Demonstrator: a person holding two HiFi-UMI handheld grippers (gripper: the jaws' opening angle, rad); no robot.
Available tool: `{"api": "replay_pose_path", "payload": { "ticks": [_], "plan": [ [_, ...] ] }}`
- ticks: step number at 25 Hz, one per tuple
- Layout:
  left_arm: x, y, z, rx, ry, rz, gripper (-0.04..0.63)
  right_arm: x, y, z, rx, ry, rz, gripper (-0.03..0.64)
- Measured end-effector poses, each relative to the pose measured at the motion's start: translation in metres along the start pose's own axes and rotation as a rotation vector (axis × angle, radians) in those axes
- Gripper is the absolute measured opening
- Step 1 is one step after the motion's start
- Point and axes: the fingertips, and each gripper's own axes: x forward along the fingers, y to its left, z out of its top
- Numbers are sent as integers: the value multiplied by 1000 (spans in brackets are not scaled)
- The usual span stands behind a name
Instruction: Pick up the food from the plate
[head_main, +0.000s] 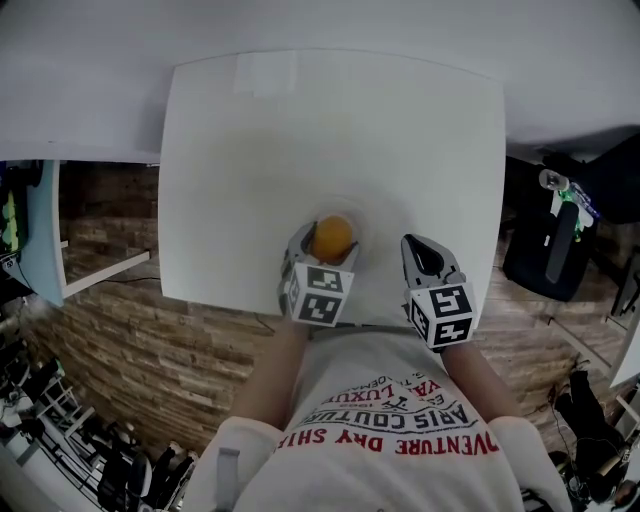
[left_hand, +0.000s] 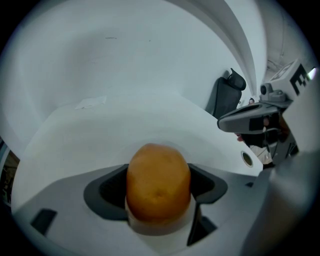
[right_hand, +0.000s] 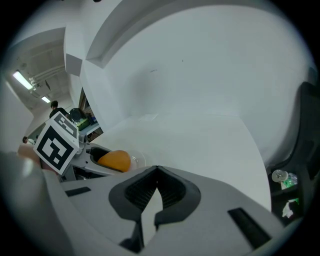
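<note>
Now | left gripper (left_hand: 158, 189) closing around smooth round orange fruit (head_main: 332, 238) on pale plate (right_hand: 137, 161), tabletop's (head_main: 330, 130) near edge | right gripper (right_hand: 156, 174) pinched together, empty | probably light, firm, rolls: grip mid-width

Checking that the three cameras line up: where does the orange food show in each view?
Head view: the orange food is at the centre, near the front edge of the white table, between the closing jaws of the left gripper.
Left gripper view: lower centre, between that gripper's own jaws.
Right gripper view: lower left, inside the left gripper, seen from the side.
Shared landmark: the white table.
</note>
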Motion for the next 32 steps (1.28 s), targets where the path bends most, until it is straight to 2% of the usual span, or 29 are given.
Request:
{"api": "replay_pose_path", "payload": {
  "ticks": [7, 10, 15, 24, 32],
  "plan": [
    [-5, -7, 7, -19, -24, -22, 360, -1, -2, 5, -4, -8, 1, 11],
    [-16, -5, 20, -23, -68, -16, 360, -4, 0, 11, -7, -24, -2, 11],
    [-47, -1, 54, -27, -191, 10, 360, -15, 0, 28, -6, -74, -14, 11],
    [-117, -1, 124, 12, -421, 52, 360, -52, 1, 68, 4, -198, -46, 11],
    [-178, 2, 173, 22, -625, 93, 360, -85, 9, 114, -32, -362, -57, 11]
  ]
}}
